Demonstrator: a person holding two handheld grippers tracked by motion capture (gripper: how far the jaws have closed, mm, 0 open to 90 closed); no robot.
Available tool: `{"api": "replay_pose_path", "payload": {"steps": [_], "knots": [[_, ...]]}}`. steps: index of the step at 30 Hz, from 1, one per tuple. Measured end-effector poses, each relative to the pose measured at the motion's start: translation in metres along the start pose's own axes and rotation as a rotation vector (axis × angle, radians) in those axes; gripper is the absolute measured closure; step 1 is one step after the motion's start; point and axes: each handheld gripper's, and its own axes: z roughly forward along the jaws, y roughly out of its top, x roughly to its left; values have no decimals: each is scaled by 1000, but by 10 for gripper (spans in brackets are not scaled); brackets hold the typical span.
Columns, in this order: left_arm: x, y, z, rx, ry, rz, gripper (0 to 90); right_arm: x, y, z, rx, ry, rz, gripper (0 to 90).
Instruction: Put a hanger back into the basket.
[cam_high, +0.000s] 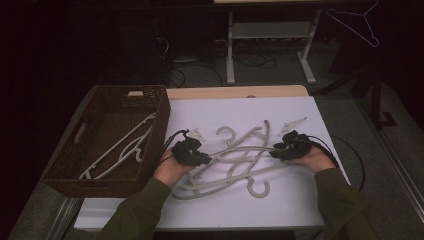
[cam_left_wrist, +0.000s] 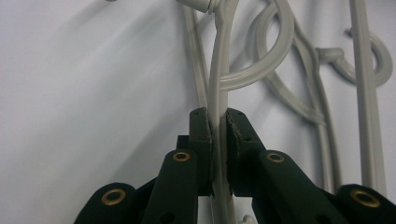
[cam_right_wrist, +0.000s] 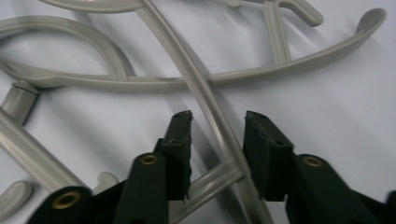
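The left gripper squeezes a thin bar of a pale grey plastic hanger lying on the white table. The right gripper has its jaws apart around another bar, not touching it.

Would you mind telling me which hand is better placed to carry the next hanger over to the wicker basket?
Left, probably. The left tongs are clamped on a hanger's arm and sit nearer the wicker basket. The right tongs straddle a hanger bar with gaps at both pads, farther away.

no text, label, brand, number or sign can be read anywhere.
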Motion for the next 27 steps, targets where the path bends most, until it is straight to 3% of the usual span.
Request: {"api": "replay_pose_path", "payload": {"steps": [2, 12, 18, 19, 21, 27], "knots": [[3, 4, -1, -8, 0, 9, 817, -2, -1, -3, -4, -8, 1, 698], [15, 22, 5, -3, 11, 40, 758, 6, -13, -20, 5, 4, -20, 775], [25, 28, 28, -22, 1, 29, 714, 13, -23, -29, 2, -3, -6, 797], [28, 28, 29, -13, -6, 45, 706, 14, -26, -30, 0, -3, 5, 799], [29, 27, 34, -24, -11, 31, 696, 15, -28, -30, 7, -7, 2, 805], [27, 29, 29, -89, 24, -16, 462, 17, -32, -31, 11, -12, 4, 821]]}}
